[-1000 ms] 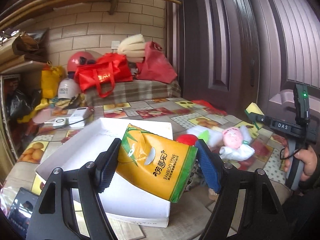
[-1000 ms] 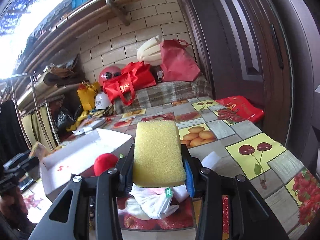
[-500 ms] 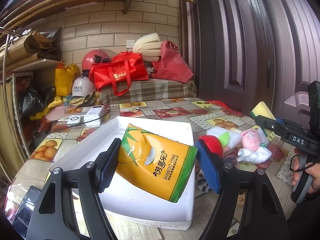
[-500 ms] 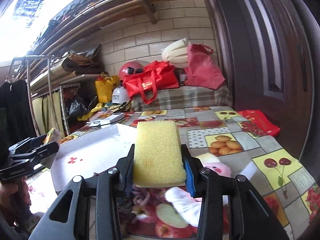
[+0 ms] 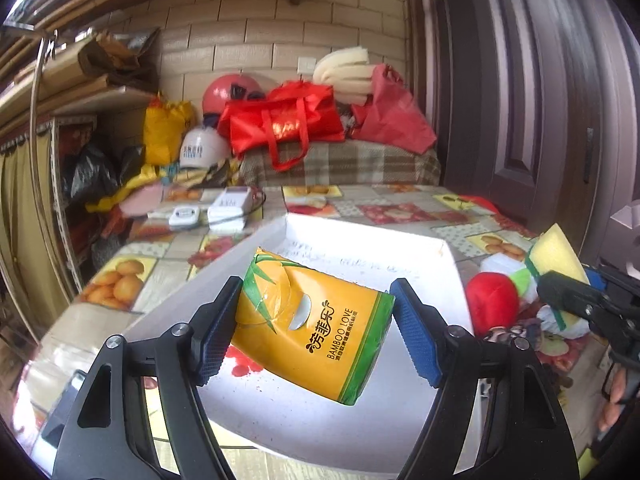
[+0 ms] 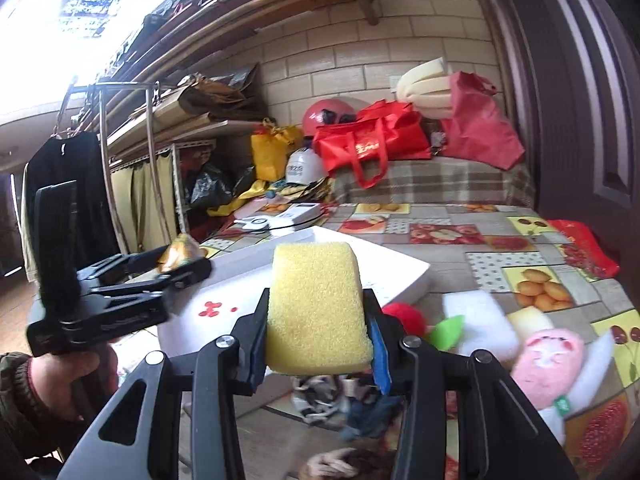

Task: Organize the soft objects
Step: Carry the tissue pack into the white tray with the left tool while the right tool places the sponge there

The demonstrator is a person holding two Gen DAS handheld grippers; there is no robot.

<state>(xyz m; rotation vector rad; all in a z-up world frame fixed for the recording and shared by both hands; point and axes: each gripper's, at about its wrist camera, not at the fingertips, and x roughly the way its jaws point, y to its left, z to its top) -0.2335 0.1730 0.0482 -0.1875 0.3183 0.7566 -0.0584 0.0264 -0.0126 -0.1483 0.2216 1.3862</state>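
My left gripper (image 5: 316, 334) is shut on a yellow-green tissue pack (image 5: 308, 322) and holds it above the white tray (image 5: 360, 240). My right gripper (image 6: 318, 348) is shut on a yellow sponge (image 6: 316, 308), held above the table to the right of the tray (image 6: 404, 270). The sponge (image 5: 554, 254) and right gripper also show at the right in the left wrist view. A red plush ball (image 5: 494, 296), a pink plush doll (image 6: 548, 364), a white sponge block (image 6: 478, 326) and crumpled cloth (image 6: 340, 400) lie on the fruit-print tablecloth (image 6: 532, 280).
Chargers and a small white device (image 5: 228, 206) lie on the table behind the tray. Red bags (image 5: 288, 124), helmets (image 5: 200, 148) and a plaid-covered bench (image 5: 360, 160) stand against the brick wall. A dark door (image 5: 540, 100) is on the right, shelves (image 6: 168, 128) on the left.
Both grippers have moved left over the table, keeping hold of the pack and the sponge. The tissue pack is now further over the tray; the sponge is nearer the tray's edge.
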